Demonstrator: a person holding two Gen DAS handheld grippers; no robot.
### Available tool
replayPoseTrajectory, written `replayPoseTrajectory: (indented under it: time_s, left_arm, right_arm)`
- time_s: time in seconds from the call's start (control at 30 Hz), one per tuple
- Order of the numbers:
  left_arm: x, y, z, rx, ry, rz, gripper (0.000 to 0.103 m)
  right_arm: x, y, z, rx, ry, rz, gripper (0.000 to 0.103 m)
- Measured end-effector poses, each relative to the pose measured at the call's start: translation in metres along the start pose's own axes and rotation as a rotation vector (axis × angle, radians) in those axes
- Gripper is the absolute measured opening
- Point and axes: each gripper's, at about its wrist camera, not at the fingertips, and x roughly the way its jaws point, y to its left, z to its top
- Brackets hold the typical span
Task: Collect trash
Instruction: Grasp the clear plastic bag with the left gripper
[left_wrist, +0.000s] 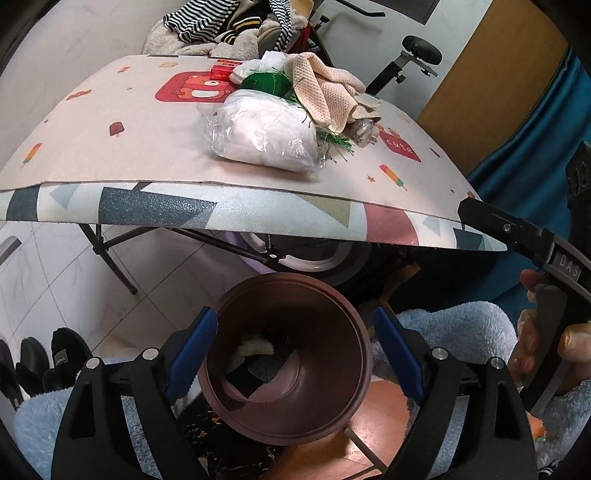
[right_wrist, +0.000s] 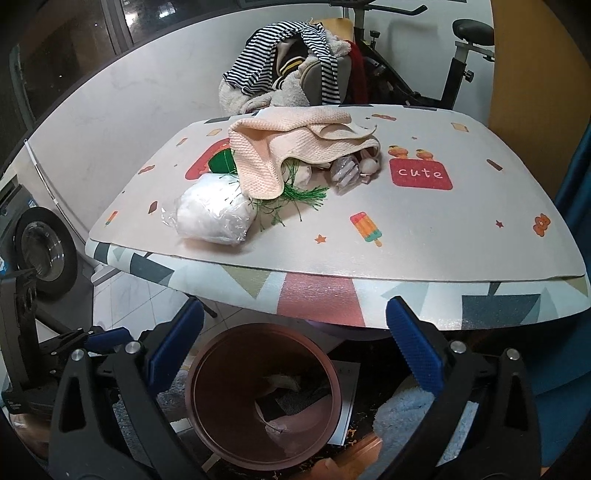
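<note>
Looking along the left gripper (left_wrist: 295, 354) in the left wrist view: jaws spread wide, blue pads either side of the brown bin (left_wrist: 284, 358) and clear of its rim, nothing clamped. Bin sits on the floor below the near edge of the table (left_wrist: 258, 210), mouth tilted toward the camera; a pale scrap (left_wrist: 255, 347) and some dark mesh lie at its bottom. On the table, well above the bin: clear plastic bag of white stuff (left_wrist: 266, 134) nearest the bin side edge, green thread bundle (left_wrist: 266, 83) behind it, peach cloth (left_wrist: 325, 92) right of the bag, small red box (left_wrist: 221, 72) at the far edge. Right of the bin, a hand (left_wrist: 543, 332) grips the handle of the other tool. Right wrist view: right gripper (right_wrist: 295, 350) also fully spread, pads apart on both sides of the same bin (right_wrist: 264, 398), not touching it, nothing between them. Bin again below the table's near edge (right_wrist: 317, 295), pale scrap (right_wrist: 282, 382) inside. Above the bin on the table: bag of white stuff (right_wrist: 214, 218) up and left, peach cloth (right_wrist: 291, 147) draped over the heap behind it, green threads (right_wrist: 295, 199) spilling out beneath the cloth, small clear wrapper (right_wrist: 345, 171) right of the cloth. Left gripper's body (right_wrist: 55, 343) shows left of the bin.
</note>
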Motion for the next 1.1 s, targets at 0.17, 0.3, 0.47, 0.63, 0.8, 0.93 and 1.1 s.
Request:
replayPoseTrajectory:
  time_s: [0.17,0.3,0.47,0.63,0.8,0.93,1.1]
  left_arm:
    - [-0.003,0.006,0.002,-0.027,-0.025,0.005,0.085]
    - [-0.006,0.018,0.009,-0.073,-0.047,0.015,0.085]
    - [-0.006,0.031,0.026,-0.123,-0.071,0.011,0.085]
    - [0.003,0.048,0.056,-0.235,-0.111,-0.039,0.084]
    - [0.029,0.060,0.094,-0.261,-0.144,-0.035,0.073]
    - [0.054,0.074,0.117,-0.330,-0.178,-0.033,0.067]
    - [0.072,0.073,0.136,-0.350,-0.178,-0.073,0.067]
  right_arm:
    - [0.002,-0.004,0.000,0.012,0.002,0.002,0.097]
    - [0.005,-0.011,0.001,0.043,0.010,0.016,0.097]
    - [0.011,-0.019,0.001,0.078,0.013,0.028,0.097]
    - [0.019,-0.024,0.002,0.098,0.020,0.034,0.097]
    - [0.027,-0.028,0.004,0.088,0.039,0.021,0.097]
    - [0.030,-0.029,0.009,0.042,0.038,-0.016,0.097]
    - [0.028,-0.044,0.016,0.067,0.007,-0.028,0.097]
